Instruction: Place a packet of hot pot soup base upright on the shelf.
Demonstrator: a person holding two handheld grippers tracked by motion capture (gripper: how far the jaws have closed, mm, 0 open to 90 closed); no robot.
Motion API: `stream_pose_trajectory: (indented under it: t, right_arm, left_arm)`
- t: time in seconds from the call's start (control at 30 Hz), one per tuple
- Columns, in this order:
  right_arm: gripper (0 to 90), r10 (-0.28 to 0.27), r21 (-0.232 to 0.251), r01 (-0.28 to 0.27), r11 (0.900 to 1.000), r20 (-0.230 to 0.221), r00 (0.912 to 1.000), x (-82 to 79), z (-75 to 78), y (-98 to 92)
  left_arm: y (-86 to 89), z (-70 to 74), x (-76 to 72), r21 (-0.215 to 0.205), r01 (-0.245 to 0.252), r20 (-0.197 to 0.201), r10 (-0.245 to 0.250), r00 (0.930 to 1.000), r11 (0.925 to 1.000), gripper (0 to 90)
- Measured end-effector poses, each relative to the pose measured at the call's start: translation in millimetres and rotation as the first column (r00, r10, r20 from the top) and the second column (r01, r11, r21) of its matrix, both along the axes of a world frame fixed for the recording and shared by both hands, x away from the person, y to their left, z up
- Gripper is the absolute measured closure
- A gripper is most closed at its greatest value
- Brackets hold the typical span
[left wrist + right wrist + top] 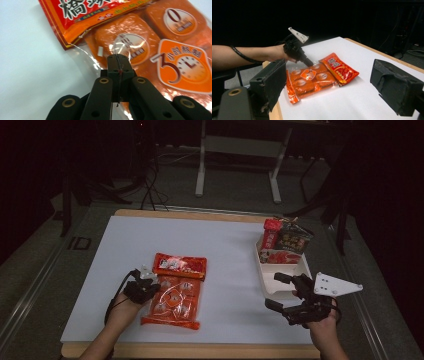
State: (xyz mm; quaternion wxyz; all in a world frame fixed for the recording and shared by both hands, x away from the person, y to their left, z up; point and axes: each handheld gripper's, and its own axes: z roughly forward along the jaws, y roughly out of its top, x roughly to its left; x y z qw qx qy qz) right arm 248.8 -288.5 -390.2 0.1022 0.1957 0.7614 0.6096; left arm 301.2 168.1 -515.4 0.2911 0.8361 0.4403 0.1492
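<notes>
Here the orange packet (140,47) lies under the closed left claw (118,58).

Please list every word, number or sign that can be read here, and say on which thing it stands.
"0": round white label on the orange packet.
"3": beside a clock drawing on the same packet.
Large white Chinese characters on the red packet: cut off, not readable.
Print on the snack packs in the white tray: too small.

At the centre of the high view, my black left gripper (148,285) meets an orange packet (174,301) printed with white circles and a clock. Above it lies a red packet (180,266); the table (225,260) is white.
</notes>
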Motion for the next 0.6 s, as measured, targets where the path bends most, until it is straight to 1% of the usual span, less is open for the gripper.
stream_pose_trajectory:
  t: [0.03,0.07,0.1,0.13,0.17,0.2,0.23,0.27,0.3,0.33,0.37,0.4,0.43,0.5,0.53,0.6]
  right_arm:
    - [13.7,0.002,0.001,-0.002,1.0,0.0,1.0,0.1,0.1,0.1]
    - [13.7,0.003,0.002,-0.003,1.0,0.001,1.0,0.0,0.2,0.3]
    - [13.7,0.004,0.0,-0.004,1.0,0.002,1.0,-0.1,0.3,0.6]
    - [13.7,0.005,-0.002,-0.005,1.0,0.004,1.0,-0.1,0.3,1.0]
    - [13.7,0.005,0.0,-0.005,1.0,0.004,1.0,0.0,0.1,1.2]
    - [13.7,0.004,-0.002,-0.004,1.0,0.004,1.0,-0.1,-0.1,1.4]
    - [13.7,0.002,-0.006,-0.002,1.0,0.003,1.0,-0.5,-0.3,1.5]
    - [13.7,0.0,-0.007,0.0,1.0,0.006,1.0,-0.8,-0.5,1.2]
    - [13.7,0.001,-0.004,-0.001,1.0,0.003,1.0,-1.0,-0.7,0.5]
    - [13.7,0.001,-0.002,-0.001,1.0,0.002,1.0,-1.3,-0.9,-0.6]
    - [13.7,-0.003,-0.001,0.003,1.0,0.003,1.0,-1.7,-1.0,-1.6]
    - [13.7,-0.004,-0.001,0.004,1.0,0.002,1.0,-1.8,-1.0,-2.7]
    - [13.7,-0.003,0.004,0.003,1.0,-0.001,1.0,-1.9,-1.0,-3.5]
    - [13.7,-0.006,0.004,0.006,1.0,0.003,1.0,-2.5,-0.3,-4.4]
    - [13.7,-0.004,0.004,0.004,1.0,0.004,1.0,-2.7,0.1,-4.7]
    - [13.7,-0.004,0.006,0.004,1.0,0.005,1.0,-3.3,1.0,-4.3]
  left_arm:
    - [-3.4,0.9,-1.1,-0.006,0.016,-0.003,-0.016,0.9999,0.9999,90.0]
    - [-6.4,1.8,-1.9,-0.035,0.029,-0.024,-0.03,0.9993,0.999,90.0]
    - [-11.6,1.9,-3.3,-0.06,0.049,-0.032,-0.051,0.9982,0.997,90.0]
    - [-18.7,1.5,-5.0,-0.065,0.06,-0.033,-0.062,0.9975,0.9961,90.0]
    - [-26.2,2.3,-6.6,-0.047,0.073,-0.02,-0.074,0.9971,0.9963,90.0]
    - [-33.4,3.7,-6.9,-0.044,0.086,-0.011,-0.087,0.9962,0.9953,90.0]
    - [-36.0,4.6,-6.5,-0.043,0.091,-0.014,-0.091,0.9957,0.9949,90.0]
    - [-37.8,6.1,-6.1,-0.037,0.098,-0.005,-0.098,0.9952,0.9945,90.0]
    - [-37.6,8.2,-6.2,-0.034,0.102,0.002,-0.102,0.9948,0.9942,90.0]
    - [-36.1,10.0,-6.3,-0.037,0.098,0.003,-0.098,0.9952,0.9945,90.0]
    - [-33.4,12.0,-7.3,-0.032,0.09,0.015,-0.09,0.9958,0.9954,90.0]
    - [-29.1,14.7,-8.6,-0.027,0.08,0.022,-0.08,0.9966,0.9964,90.0]
    - [-24.2,17.3,-10.3,-0.032,0.071,0.022,-0.071,0.9973,0.997,90.0]
    - [-14.8,21.2,-15.9,-0.011,0.057,0.036,-0.056,0.9977,0.9983,90.0]
    - [-9.3,21.9,-18.1,-0.017,0.054,0.029,-0.053,0.9982,0.9984,90.0]
    - [-0.6,20.8,-23.8,-0.002,0.04,0.026,-0.04,0.9989,0.9992,90.0]
